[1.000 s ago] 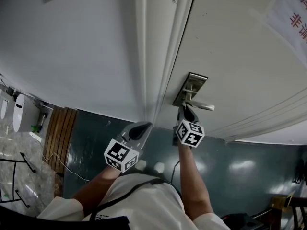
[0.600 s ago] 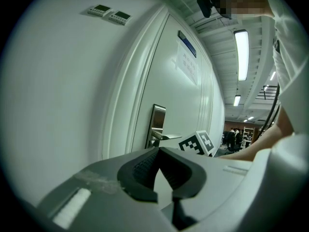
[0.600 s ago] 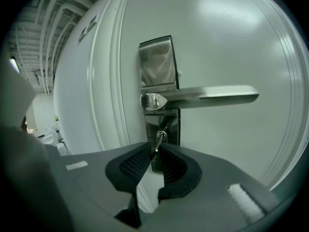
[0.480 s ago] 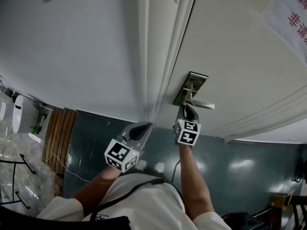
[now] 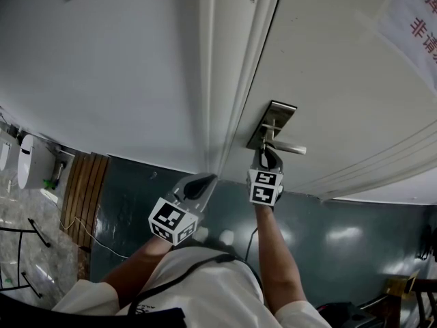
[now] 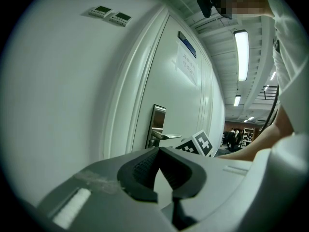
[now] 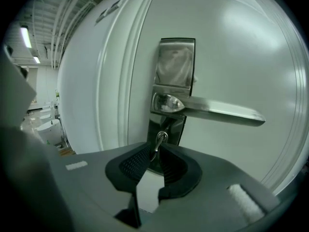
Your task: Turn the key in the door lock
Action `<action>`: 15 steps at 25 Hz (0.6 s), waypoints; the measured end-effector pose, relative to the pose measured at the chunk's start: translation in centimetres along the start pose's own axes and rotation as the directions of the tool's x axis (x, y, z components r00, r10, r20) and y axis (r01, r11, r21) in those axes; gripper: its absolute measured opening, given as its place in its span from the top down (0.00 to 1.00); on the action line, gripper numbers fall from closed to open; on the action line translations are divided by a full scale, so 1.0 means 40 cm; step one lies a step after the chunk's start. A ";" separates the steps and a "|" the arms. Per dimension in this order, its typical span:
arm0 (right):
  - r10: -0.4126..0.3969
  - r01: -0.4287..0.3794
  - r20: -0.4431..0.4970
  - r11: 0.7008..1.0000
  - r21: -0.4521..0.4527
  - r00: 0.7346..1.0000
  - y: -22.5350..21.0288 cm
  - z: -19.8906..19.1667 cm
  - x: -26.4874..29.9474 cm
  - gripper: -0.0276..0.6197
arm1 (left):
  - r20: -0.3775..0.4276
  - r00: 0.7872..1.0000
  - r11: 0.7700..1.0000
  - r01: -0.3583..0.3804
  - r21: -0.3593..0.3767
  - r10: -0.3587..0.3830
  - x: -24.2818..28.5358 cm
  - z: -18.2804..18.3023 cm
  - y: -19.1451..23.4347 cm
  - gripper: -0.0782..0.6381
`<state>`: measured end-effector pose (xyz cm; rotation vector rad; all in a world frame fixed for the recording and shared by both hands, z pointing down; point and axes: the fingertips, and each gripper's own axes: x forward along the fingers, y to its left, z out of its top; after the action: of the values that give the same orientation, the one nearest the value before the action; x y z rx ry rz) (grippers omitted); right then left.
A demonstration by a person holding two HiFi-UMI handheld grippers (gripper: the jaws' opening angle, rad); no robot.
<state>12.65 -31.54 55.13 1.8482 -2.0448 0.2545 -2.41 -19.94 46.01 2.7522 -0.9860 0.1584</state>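
Note:
A steel lock plate (image 7: 175, 66) with a lever handle (image 7: 212, 111) is set in the white door (image 7: 241, 47). Just under the handle a small metal key (image 7: 158, 141) sticks out of the keyhole. My right gripper (image 7: 157, 148) is shut on the key's head, the pads pinching it from both sides. In the head view the right gripper (image 5: 268, 154) points at the lock plate (image 5: 272, 125) below the lever handle (image 5: 290, 148). My left gripper (image 5: 203, 180) hangs off to the left near the door frame; in its own view the left gripper (image 6: 158, 151) is shut on nothing.
The door frame (image 5: 225, 80) runs up between the grippers, with grey wall to its left. Two small wall panels (image 6: 110, 14) sit high on the wall. A paper notice (image 5: 416, 19) hangs on the door. A wooden slatted panel (image 5: 83, 193) stands on the dark floor at left.
The right gripper has rolled about its own axis with the key in it, its marker cube turning. It has stayed at the lock. The left gripper has not moved.

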 end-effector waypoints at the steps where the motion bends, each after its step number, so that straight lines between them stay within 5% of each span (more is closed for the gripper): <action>1: -0.001 0.001 -0.002 1.000 -0.010 1.000 0.001 0.000 0.000 0.86 | 0.000 1.000 1.000 0.000 0.000 0.000 0.000 0.000 0.000 0.88; 15: -0.031 0.026 -0.020 0.977 -0.213 0.999 0.009 -0.003 0.006 0.86 | 0.000 1.000 1.000 0.003 -0.001 -0.003 -0.002 -0.003 -0.008 0.88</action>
<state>12.28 -31.66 55.37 1.7340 -1.9452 0.0467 -2.28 -19.62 46.08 2.7526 -0.9817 0.1568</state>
